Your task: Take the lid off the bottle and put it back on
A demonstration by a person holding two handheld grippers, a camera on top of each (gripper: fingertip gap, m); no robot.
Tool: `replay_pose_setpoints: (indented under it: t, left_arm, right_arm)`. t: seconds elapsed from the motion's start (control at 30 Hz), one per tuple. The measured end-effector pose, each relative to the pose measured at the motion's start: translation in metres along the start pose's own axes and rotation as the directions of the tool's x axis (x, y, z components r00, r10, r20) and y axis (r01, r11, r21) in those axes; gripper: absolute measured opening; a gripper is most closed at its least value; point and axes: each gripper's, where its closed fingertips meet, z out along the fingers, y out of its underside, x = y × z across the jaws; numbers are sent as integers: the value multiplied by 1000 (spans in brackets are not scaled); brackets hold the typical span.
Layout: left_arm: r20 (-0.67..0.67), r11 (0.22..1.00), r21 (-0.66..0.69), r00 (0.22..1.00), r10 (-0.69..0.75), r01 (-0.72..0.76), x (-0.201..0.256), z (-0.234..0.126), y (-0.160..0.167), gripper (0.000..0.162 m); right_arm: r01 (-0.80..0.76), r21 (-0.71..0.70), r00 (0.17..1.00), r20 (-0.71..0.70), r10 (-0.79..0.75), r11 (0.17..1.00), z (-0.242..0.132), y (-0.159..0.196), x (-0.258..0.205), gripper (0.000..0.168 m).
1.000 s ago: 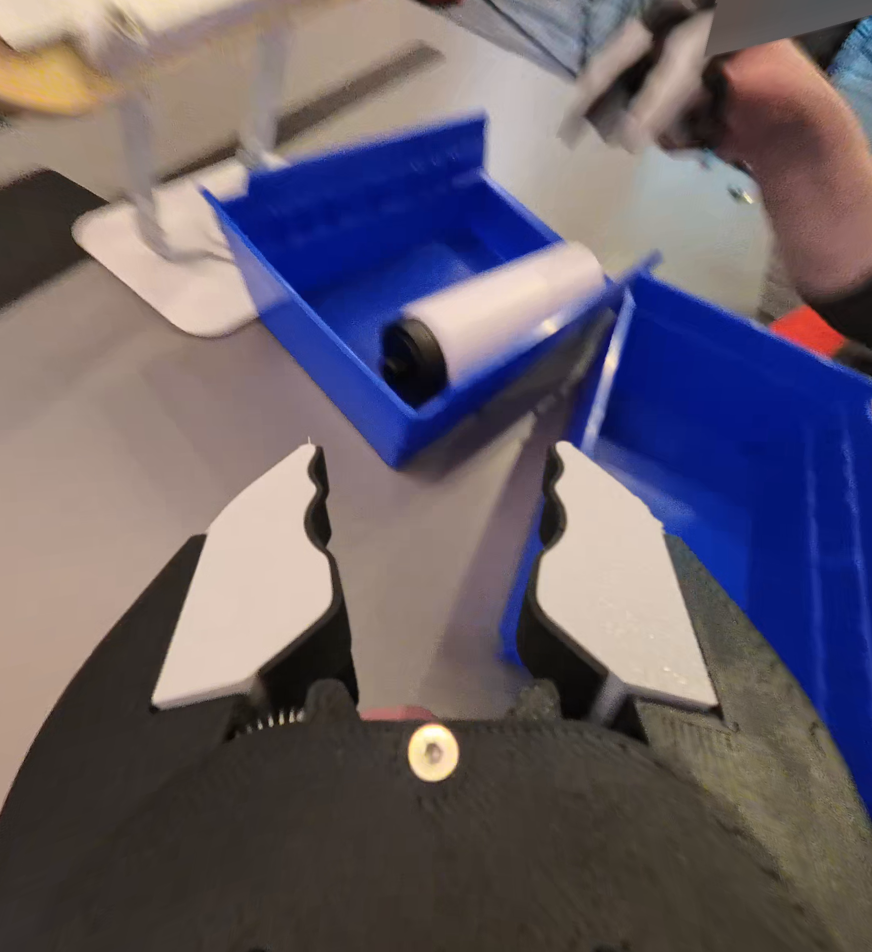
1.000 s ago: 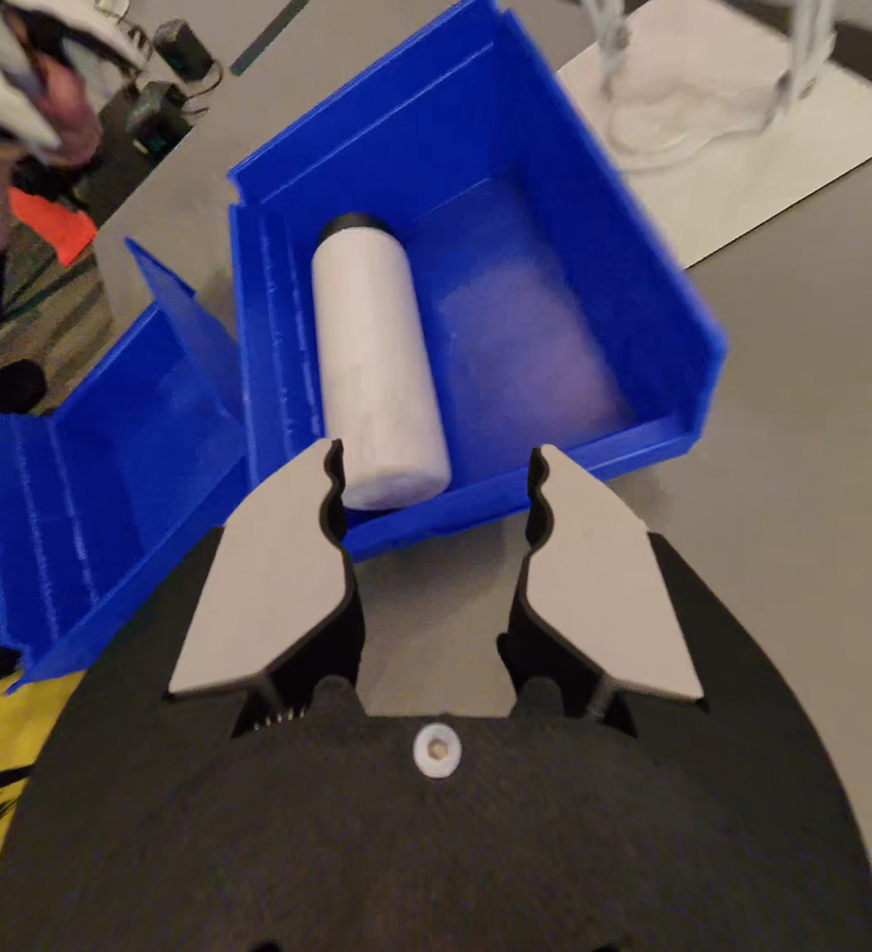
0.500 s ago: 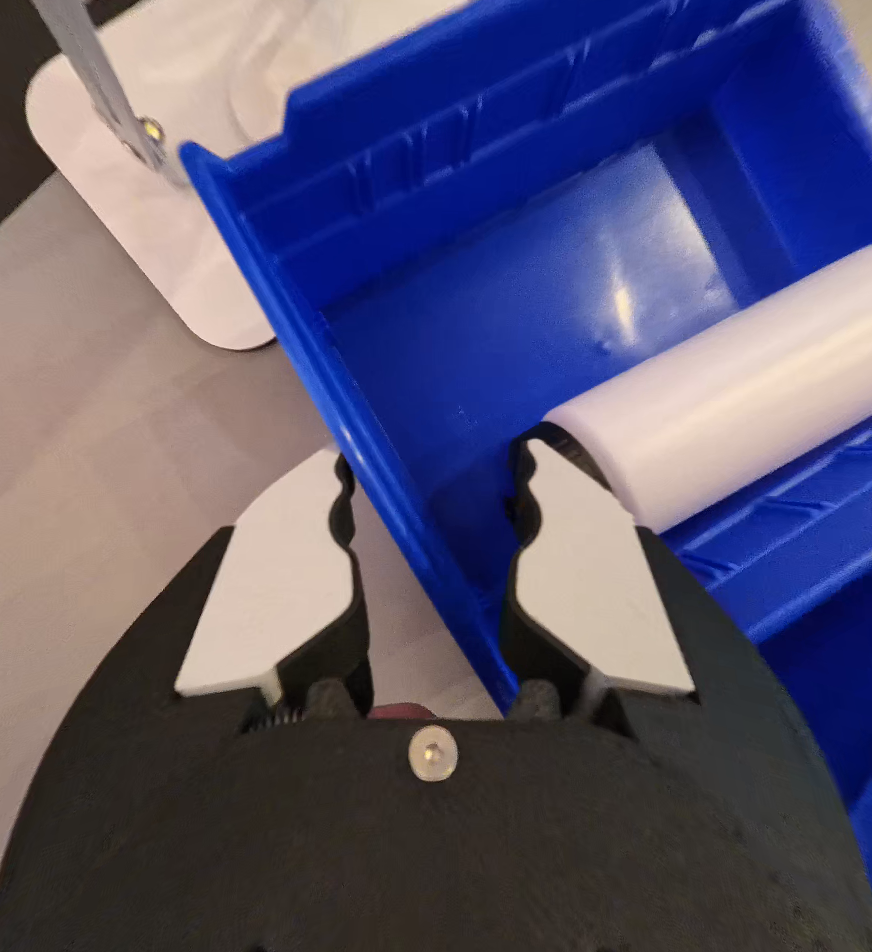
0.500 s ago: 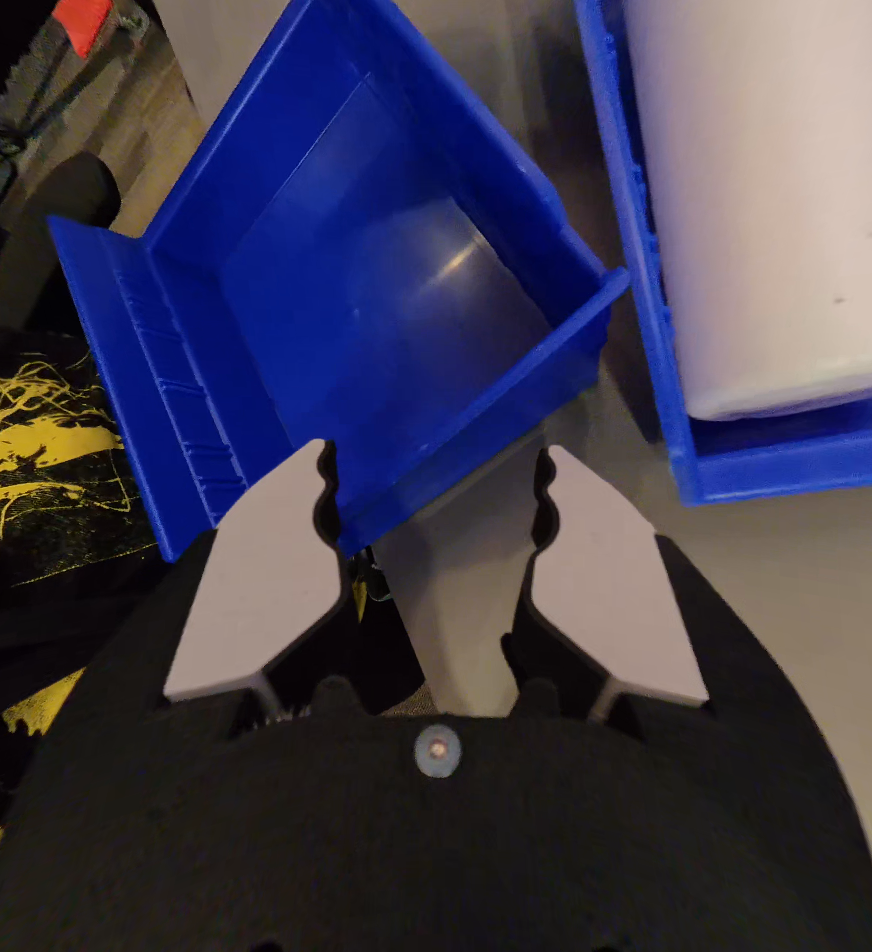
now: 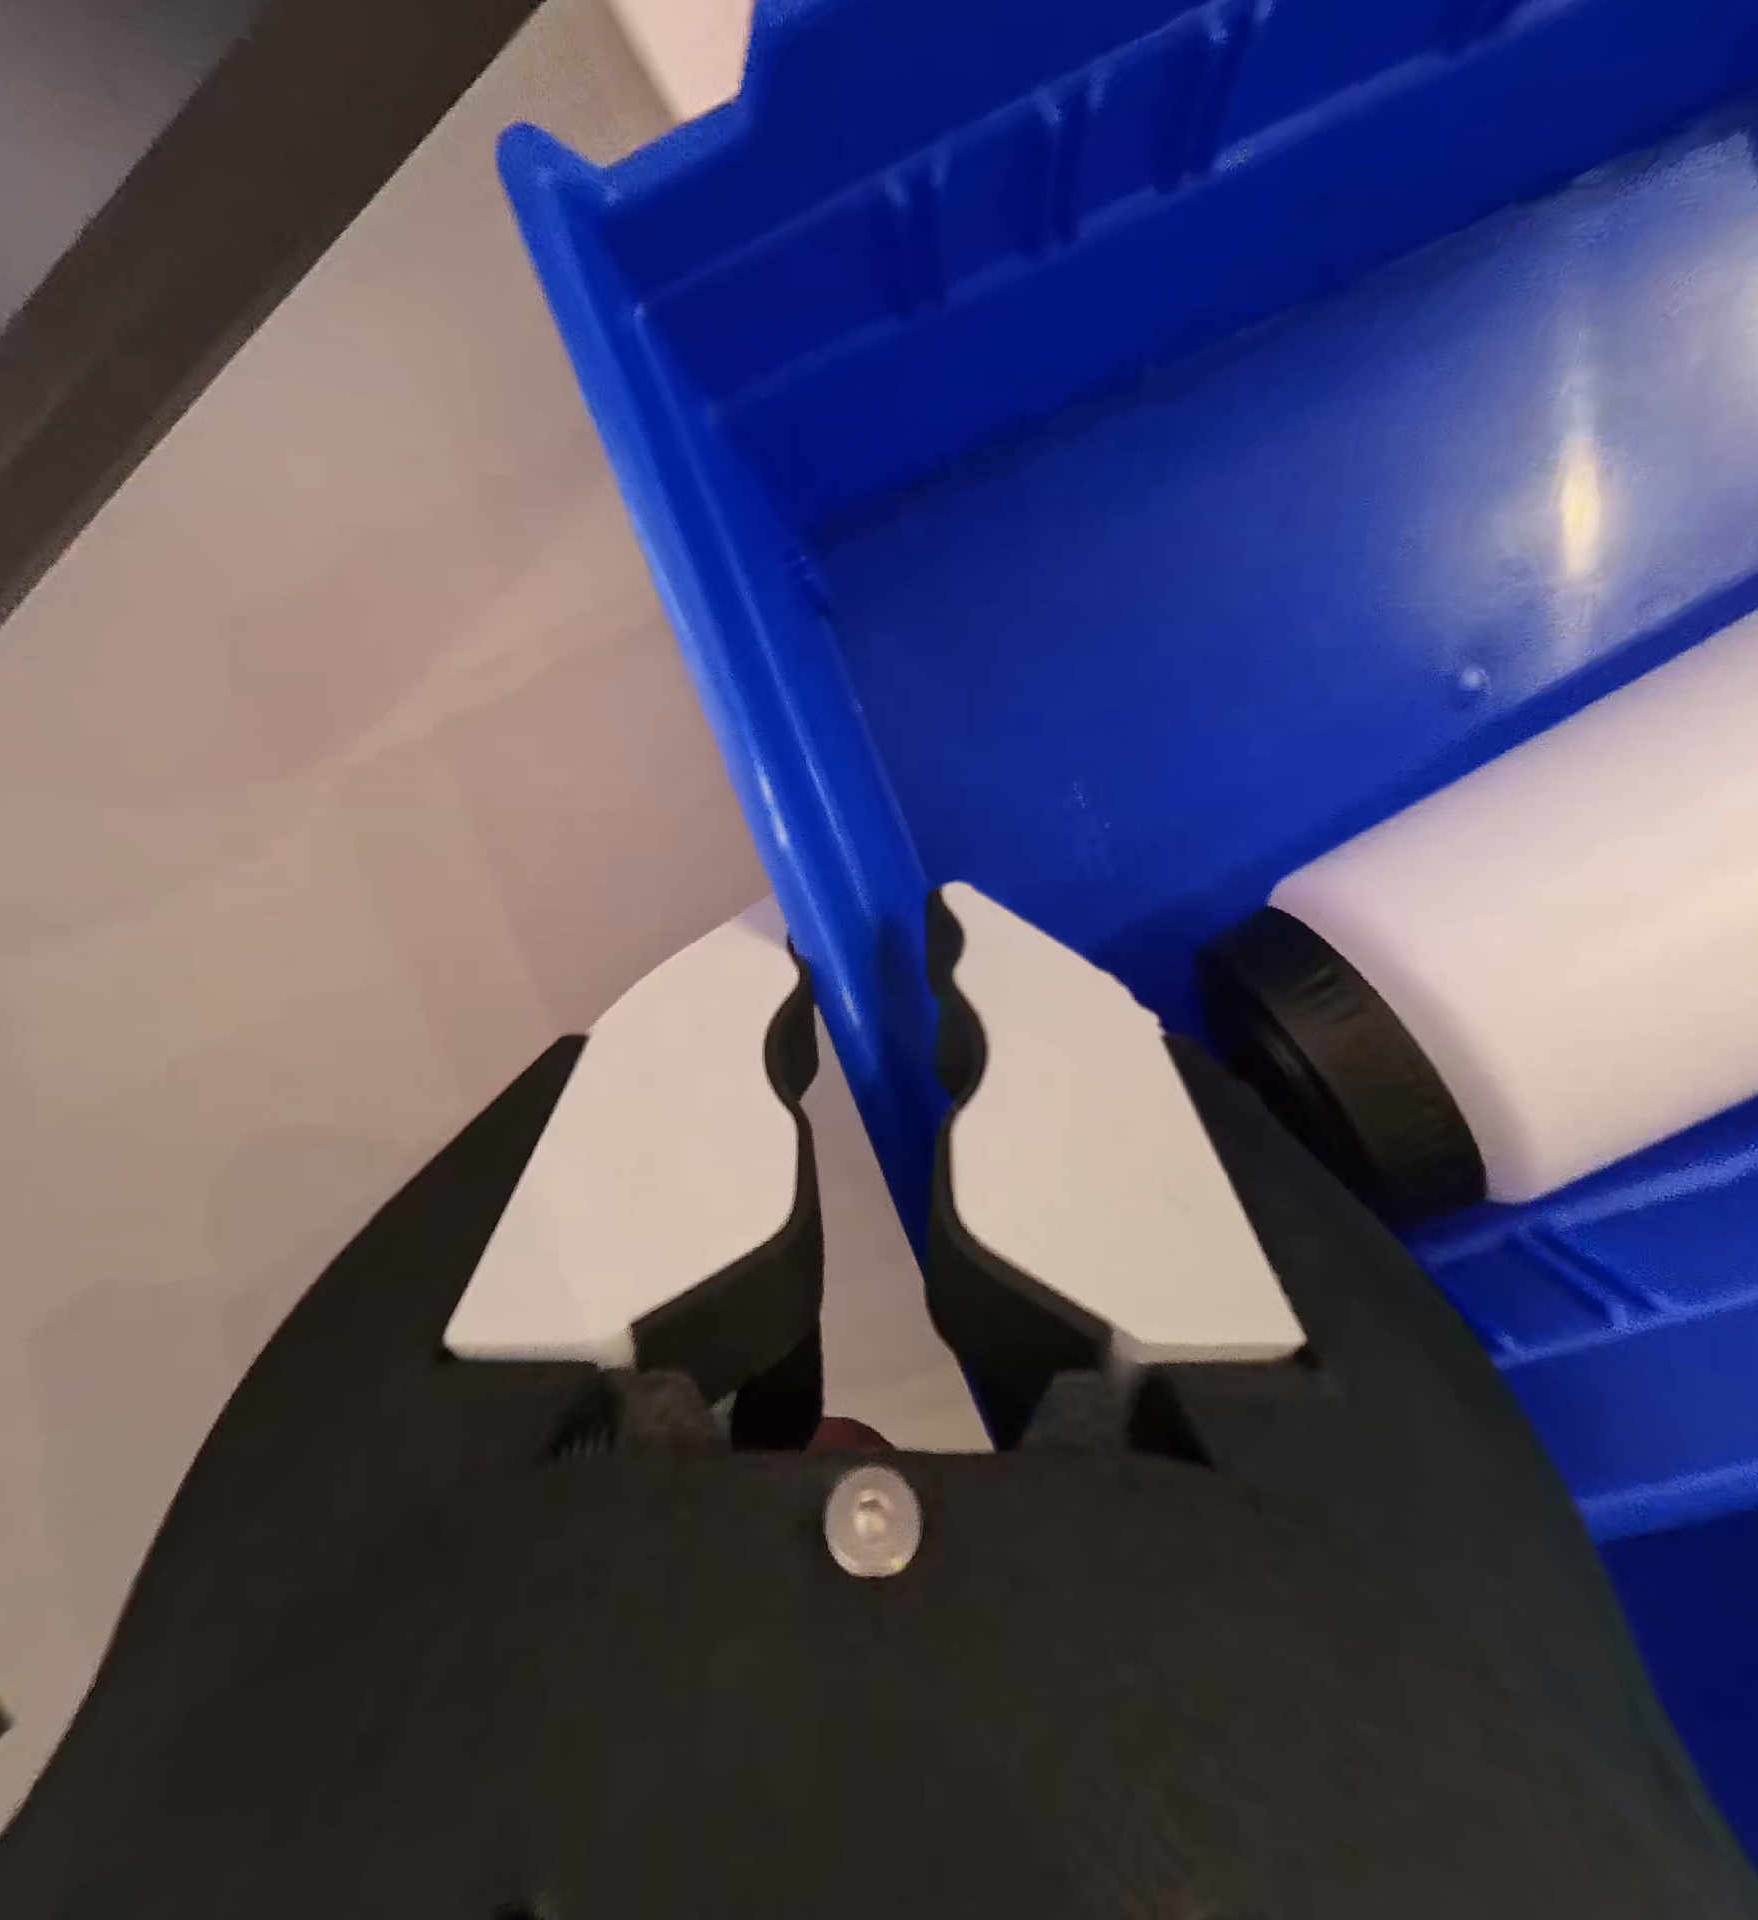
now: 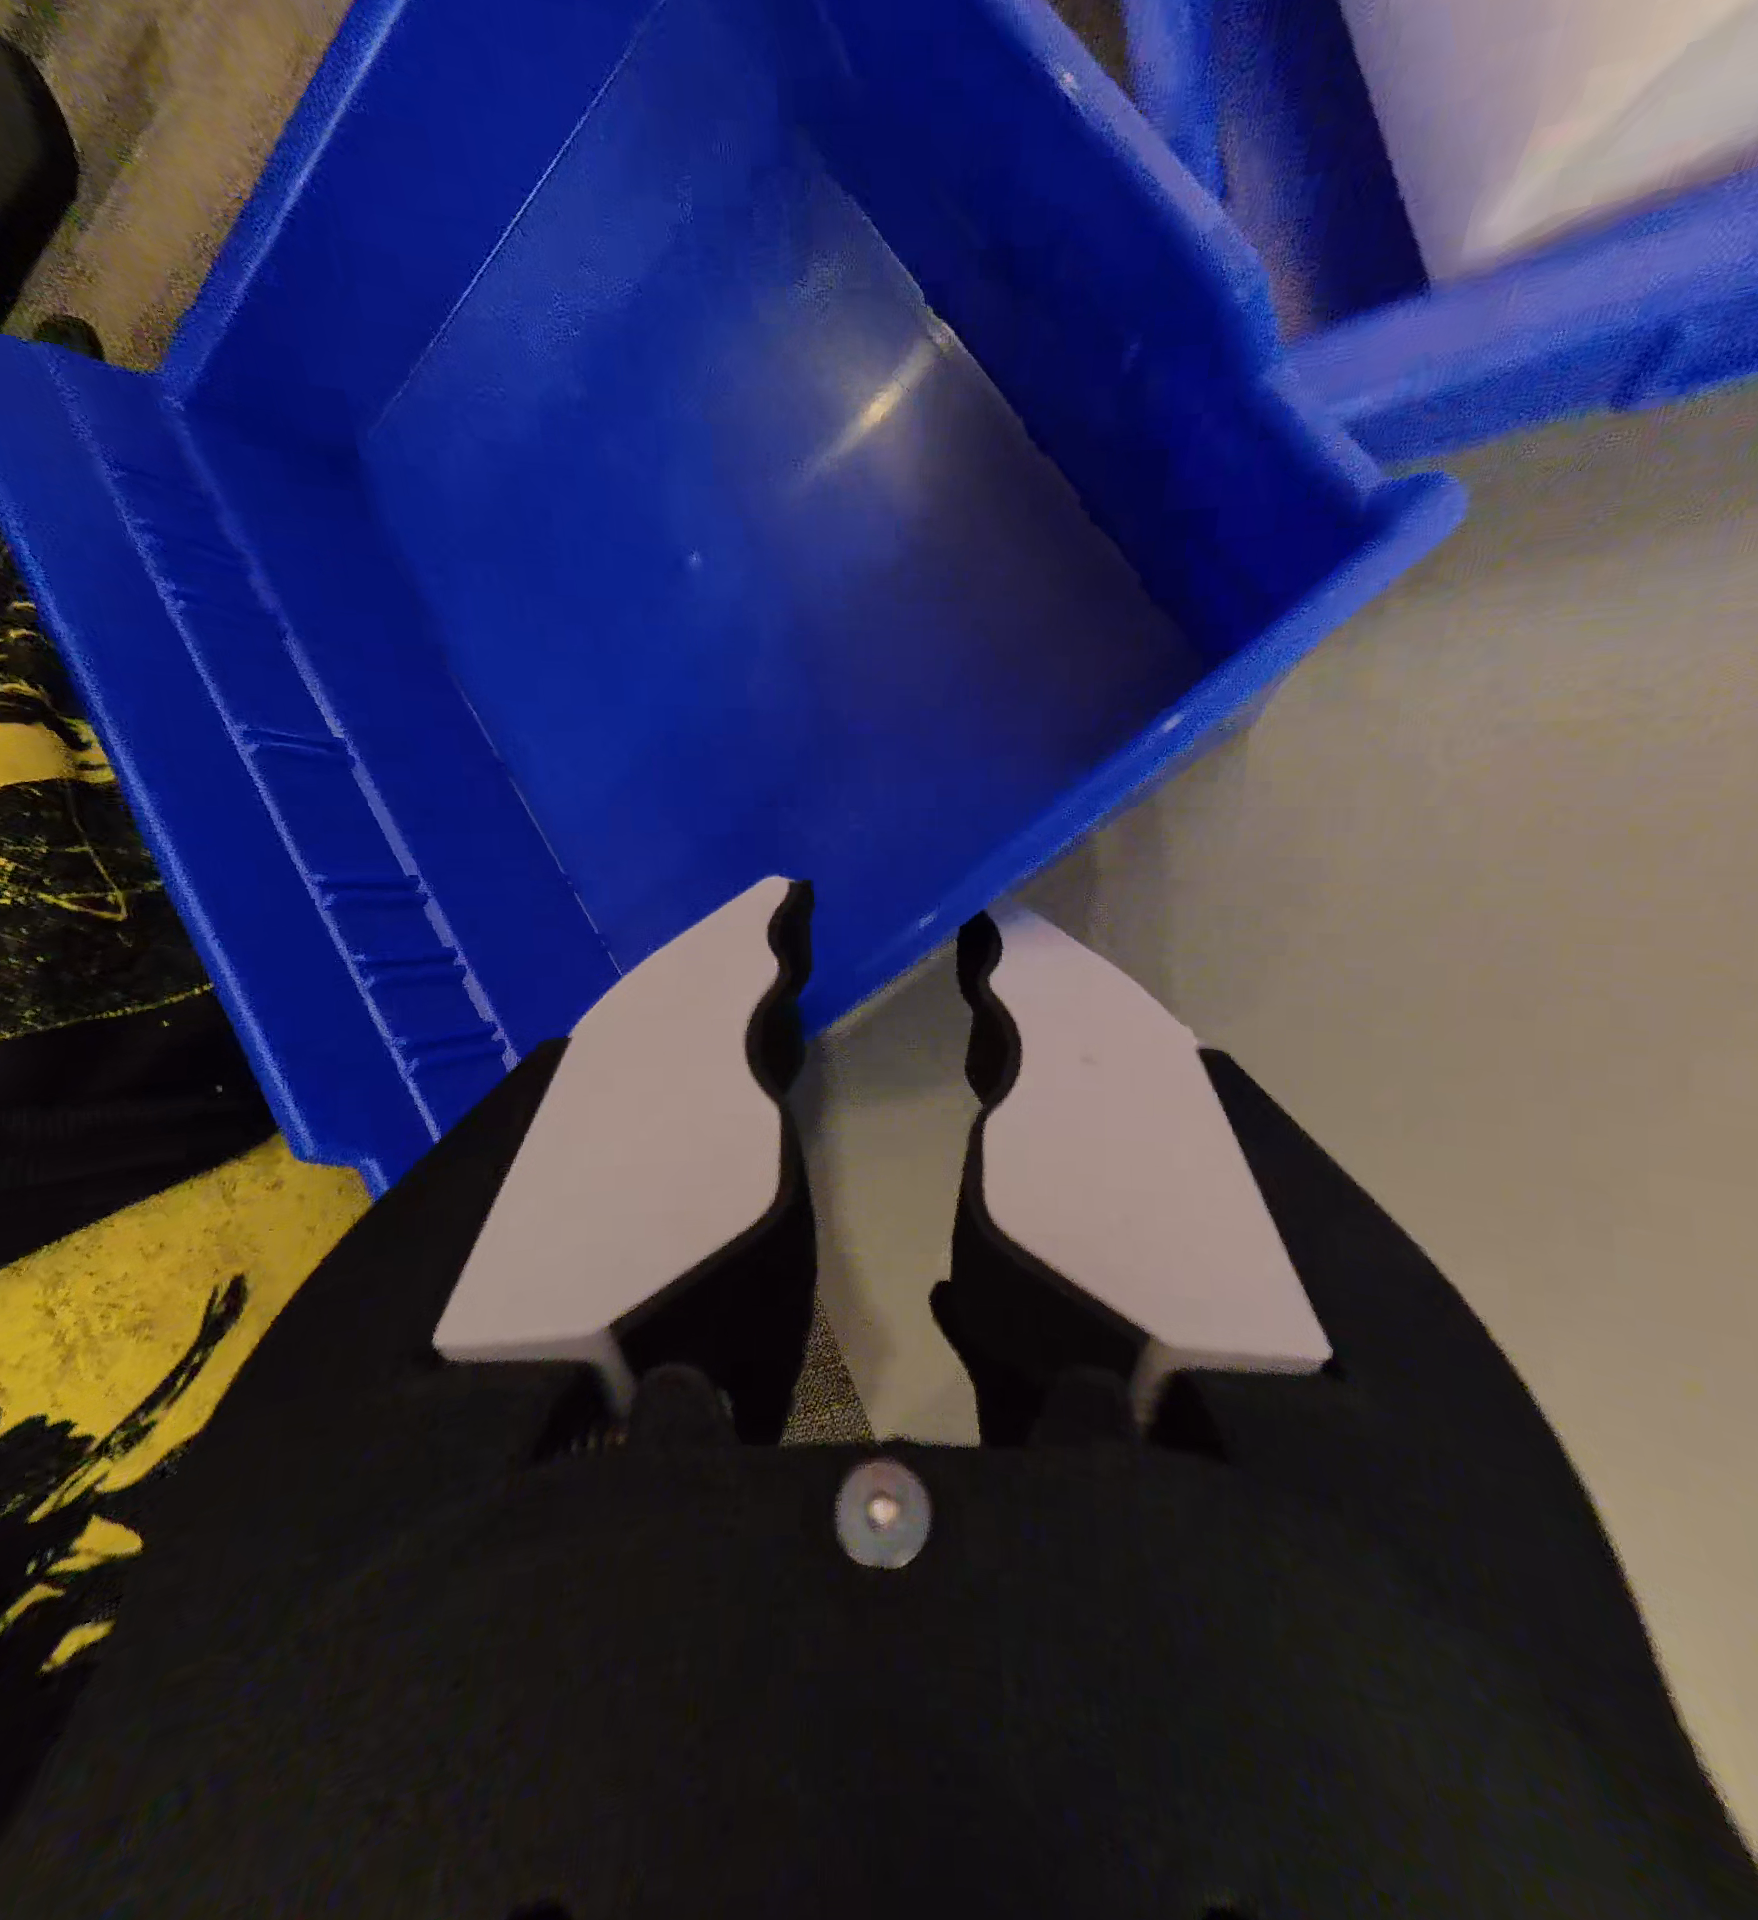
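Observation:
A white bottle with a black lid on it lies on its side in a blue bin. My left gripper is shut on this bin's side wall, one finger inside and one outside, just left of the lid. In the right wrist view the bottle and its bin show blurred at the top right. My right gripper is shut on the low front wall of a second, empty blue bin.
Both bins stand on a grey table, with bare table left of the bottle's bin. The empty bin reaches the table's edge; yellow and black fabric lies beyond it. A white base plate sits behind the bottle's bin.
Both grippers have narrowed from open to clamped on bin walls. The left one moved in closer along the bin's side wall, and the black lid now shows beside its right finger.

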Motion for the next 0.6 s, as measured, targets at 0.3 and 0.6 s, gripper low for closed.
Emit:
replay_pose_setpoints:
  t: [0.3, 0.6]
  left_arm:
    - [7, 995, -89, 999, 48, -47, -94, -15, 53, 14]
    - [187, 925, -264, 927, 326, -272, -194, -3, 49, 31]
  right_arm:
    - [-58, -122, 974, -224, 29, 991, -68, 42, 96, 14]
    - [-158, -359, 884, -467, -30, 920, -148, 49, 257, 10]
